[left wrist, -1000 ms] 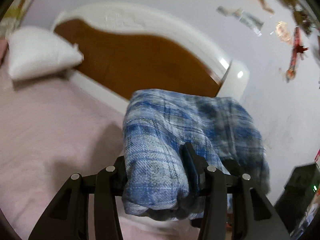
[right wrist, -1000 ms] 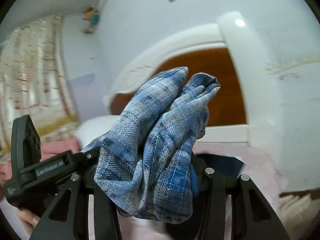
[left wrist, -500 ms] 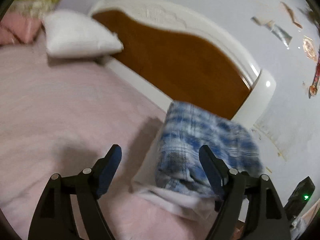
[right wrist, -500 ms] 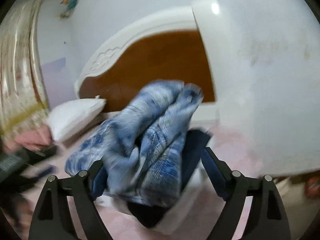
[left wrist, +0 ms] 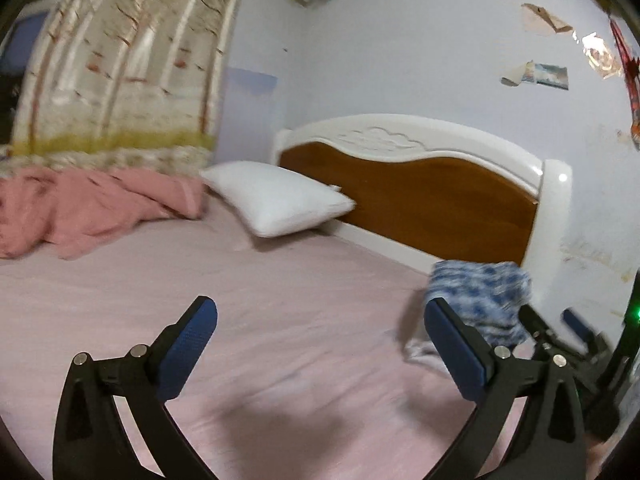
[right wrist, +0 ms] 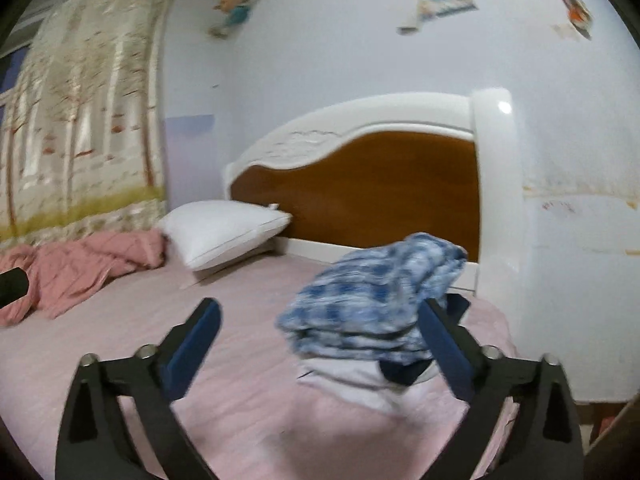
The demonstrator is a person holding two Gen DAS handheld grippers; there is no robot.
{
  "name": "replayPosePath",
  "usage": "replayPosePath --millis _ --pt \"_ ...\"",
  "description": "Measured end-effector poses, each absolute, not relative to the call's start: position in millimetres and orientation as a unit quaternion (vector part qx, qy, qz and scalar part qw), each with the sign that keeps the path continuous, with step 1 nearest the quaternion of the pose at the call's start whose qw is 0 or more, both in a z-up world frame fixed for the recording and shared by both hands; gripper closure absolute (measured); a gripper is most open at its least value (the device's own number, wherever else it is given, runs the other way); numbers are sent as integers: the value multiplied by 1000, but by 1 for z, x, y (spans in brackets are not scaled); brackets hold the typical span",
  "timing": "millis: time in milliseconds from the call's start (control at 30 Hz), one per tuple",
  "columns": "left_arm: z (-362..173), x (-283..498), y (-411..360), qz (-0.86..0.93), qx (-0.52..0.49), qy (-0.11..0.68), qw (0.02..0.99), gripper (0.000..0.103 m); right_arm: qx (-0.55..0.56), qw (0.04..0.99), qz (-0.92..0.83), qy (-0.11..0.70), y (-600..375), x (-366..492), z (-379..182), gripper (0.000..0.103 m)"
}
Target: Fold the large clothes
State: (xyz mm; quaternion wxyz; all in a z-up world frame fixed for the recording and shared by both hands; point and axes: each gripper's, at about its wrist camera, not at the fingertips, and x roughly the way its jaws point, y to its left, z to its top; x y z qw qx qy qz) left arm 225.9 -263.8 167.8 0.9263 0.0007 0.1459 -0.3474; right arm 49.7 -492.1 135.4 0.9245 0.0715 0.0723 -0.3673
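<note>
Both the left gripper (left wrist: pixel 320 344) and right gripper (right wrist: pixel 320 340) have just spread wide, empty; the folded plaid shirt (right wrist: pixel 372 312) rests on the bed (right wrist: pixel 240 360) at two o'clock, near the headboard (right wrist: pixel 360 196)

Folded plaid shirt (right wrist: pixel 372 300): soft woven cloth, blue and white, matt. Bed sheet (left wrist: pixel 280 320): pink cloth, matt, lightly creased. Pillow (left wrist: pixel 276 204): white cloth, smooth. Quilt (left wrist: pixel 92 208): pink cloth, stitched, rumpled. Headboard (left wrist: pixel 420 200): brown wood panel, glossy white frame. Curtain (right wrist: pixel 80 140): printed cloth, slight sheen. Left gripper (left wrist: pixel 320 344): matt black plastic, metal pins, textured blue pads (left wrist: pixel 188 352).
</note>
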Motion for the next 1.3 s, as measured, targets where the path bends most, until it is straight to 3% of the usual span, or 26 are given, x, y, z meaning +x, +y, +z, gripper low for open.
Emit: replayPosePath --millis 333,933,1300 --pt "122 186 -187 -267 3 119 956 0 37 946 -304 103 -401 41 124 0" --pt "4 201 -183 -238 29 183 954 0 -1 931 -299 210 -381 65 24 0" --pt "-6 200 -183 -234 30 181 955 0 -9 929 -287 235 -372 74 12 0"
